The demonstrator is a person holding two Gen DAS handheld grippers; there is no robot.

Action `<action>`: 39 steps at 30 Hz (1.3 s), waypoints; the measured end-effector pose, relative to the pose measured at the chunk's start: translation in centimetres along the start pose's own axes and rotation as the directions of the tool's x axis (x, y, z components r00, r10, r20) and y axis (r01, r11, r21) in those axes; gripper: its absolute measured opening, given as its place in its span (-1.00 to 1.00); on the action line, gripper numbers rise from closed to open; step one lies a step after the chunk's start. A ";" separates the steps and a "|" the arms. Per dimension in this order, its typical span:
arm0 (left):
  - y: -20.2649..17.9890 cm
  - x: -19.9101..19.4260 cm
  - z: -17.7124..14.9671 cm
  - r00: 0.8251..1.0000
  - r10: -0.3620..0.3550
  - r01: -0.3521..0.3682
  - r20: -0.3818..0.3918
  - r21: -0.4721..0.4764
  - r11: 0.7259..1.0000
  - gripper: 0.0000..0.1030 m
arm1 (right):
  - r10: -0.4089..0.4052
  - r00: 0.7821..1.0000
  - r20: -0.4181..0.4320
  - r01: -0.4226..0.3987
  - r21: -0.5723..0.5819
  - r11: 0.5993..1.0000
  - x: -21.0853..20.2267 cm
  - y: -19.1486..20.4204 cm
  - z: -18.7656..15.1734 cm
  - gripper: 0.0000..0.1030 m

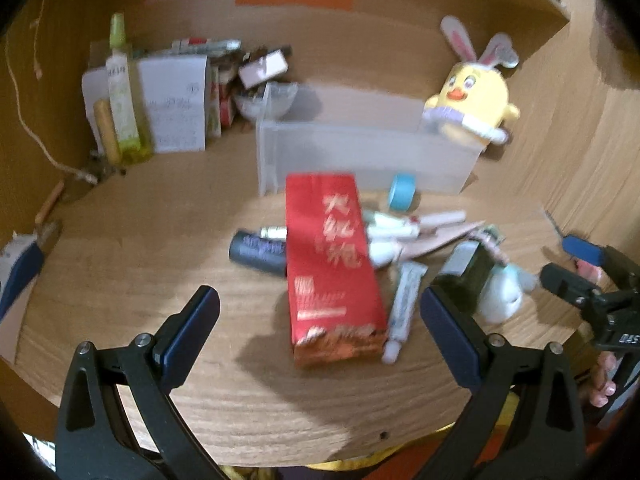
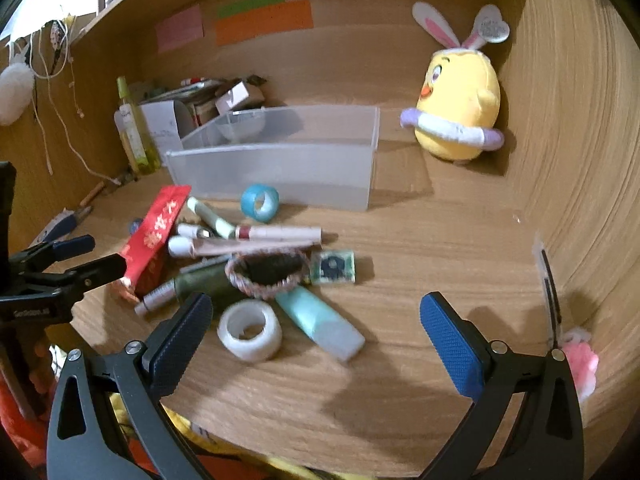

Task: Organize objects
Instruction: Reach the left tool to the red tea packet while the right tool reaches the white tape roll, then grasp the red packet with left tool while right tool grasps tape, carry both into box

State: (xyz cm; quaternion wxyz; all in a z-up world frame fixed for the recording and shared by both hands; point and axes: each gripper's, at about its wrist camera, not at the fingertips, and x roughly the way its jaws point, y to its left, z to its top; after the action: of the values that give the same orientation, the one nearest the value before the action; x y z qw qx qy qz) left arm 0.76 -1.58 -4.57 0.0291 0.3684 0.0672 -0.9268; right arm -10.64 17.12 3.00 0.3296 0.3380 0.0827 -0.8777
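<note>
Clutter lies heaped on the wooden desk (image 2: 400,240) in front of a translucent bin (image 2: 280,160) — a red box (image 1: 332,264), pens, a white tape roll (image 2: 250,332), a blue tape roll (image 2: 260,202) just beside the bin's front wall. Left gripper (image 1: 320,328) hangs wide above the red box, holding nothing. Right gripper (image 2: 316,332) — also spread wide, holding nothing — hovers near the white tape roll.

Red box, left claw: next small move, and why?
Probably ease the left claw forward and down to straddle the red box. Its jaws stand wide open and empty, with the box lying flat on the desk right between them, nearest item of the pile. The translucent bin behind it looks empty.
</note>
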 end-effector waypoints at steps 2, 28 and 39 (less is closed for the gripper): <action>0.2 1.0 -0.6 0.999 0.007 -0.007 -0.031 -0.014 1.000 0.97 | 0.017 1.000 -0.018 -0.017 0.002 1.000 0.3 0.0 -0.6 0.99; 0.6 1.3 -0.4 1.000 0.006 -0.005 0.026 -0.043 0.999 0.08 | 0.115 0.990 -0.079 -0.120 -0.062 0.991 2.4 3.1 -1.8 -0.31; 1.9 -2.5 4.2 0.990 -0.057 0.065 0.131 -0.058 0.996 0.08 | 0.093 0.995 0.035 -0.092 -0.038 0.995 0.3 1.1 2.2 -0.31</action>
State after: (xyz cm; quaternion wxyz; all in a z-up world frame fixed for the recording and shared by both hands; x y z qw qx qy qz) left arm -0.11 -4.04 -0.03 0.0166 0.3043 0.1049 -0.9466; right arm -11.28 15.30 4.52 0.3773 0.3191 0.0767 -0.8660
